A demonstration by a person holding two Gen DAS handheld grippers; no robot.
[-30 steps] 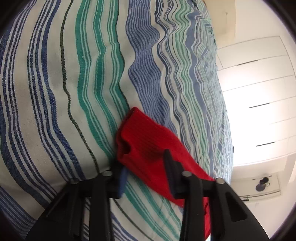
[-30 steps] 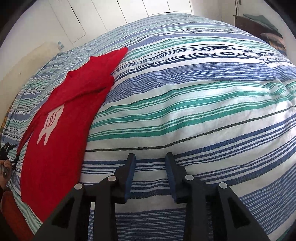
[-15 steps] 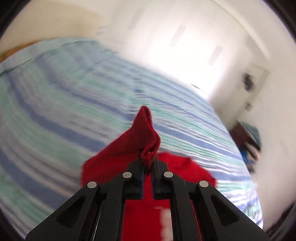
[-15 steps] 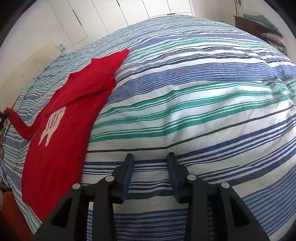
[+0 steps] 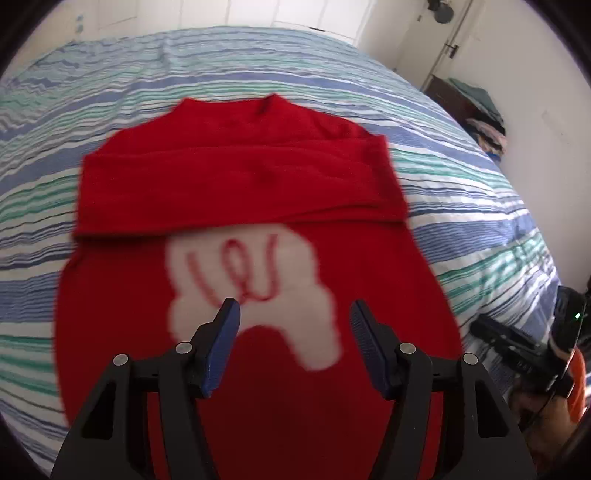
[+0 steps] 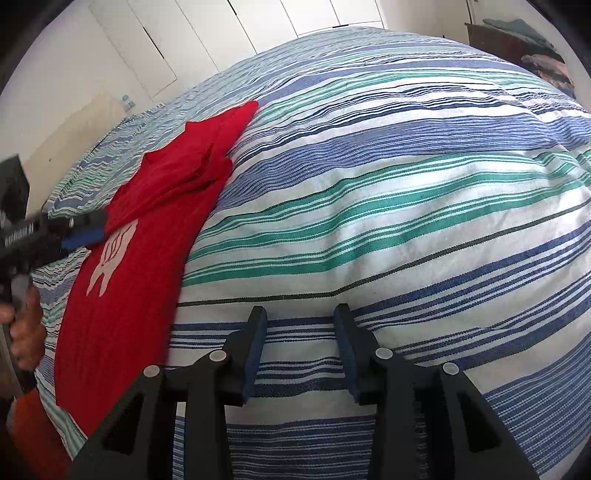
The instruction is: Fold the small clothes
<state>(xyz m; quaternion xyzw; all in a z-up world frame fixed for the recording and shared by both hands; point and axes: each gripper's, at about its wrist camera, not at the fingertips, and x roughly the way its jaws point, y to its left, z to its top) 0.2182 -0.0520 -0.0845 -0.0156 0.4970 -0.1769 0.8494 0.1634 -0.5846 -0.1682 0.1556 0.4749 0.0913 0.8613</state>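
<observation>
A red shirt (image 5: 240, 177) with a white print (image 5: 295, 266) lies flat on the striped bedcover (image 5: 480, 206). Both sleeves lie folded across its chest, below the neckline. My left gripper (image 5: 293, 314) hovers over the print; its jaws are opening and nothing is between them. In the right wrist view the shirt (image 6: 122, 295) lies at the left, with the left gripper (image 6: 85, 229) above its edge. My right gripper (image 6: 300, 317) stands open over bare bedcover (image 6: 406, 184) to the right of the shirt, holding nothing. It also shows at the left wrist view's right edge (image 5: 517, 343).
White wardrobe doors (image 6: 258, 22) stand beyond the bed. A dark piece of furniture with piled clothes (image 5: 476, 110) stands at the far right corner. A person's hand (image 6: 22, 332) holds the left gripper at the bed's left edge.
The left gripper shut on the red sleeve, carried it over the shirt and let go; the sleeve now lies across the chest. The right gripper stayed put.
</observation>
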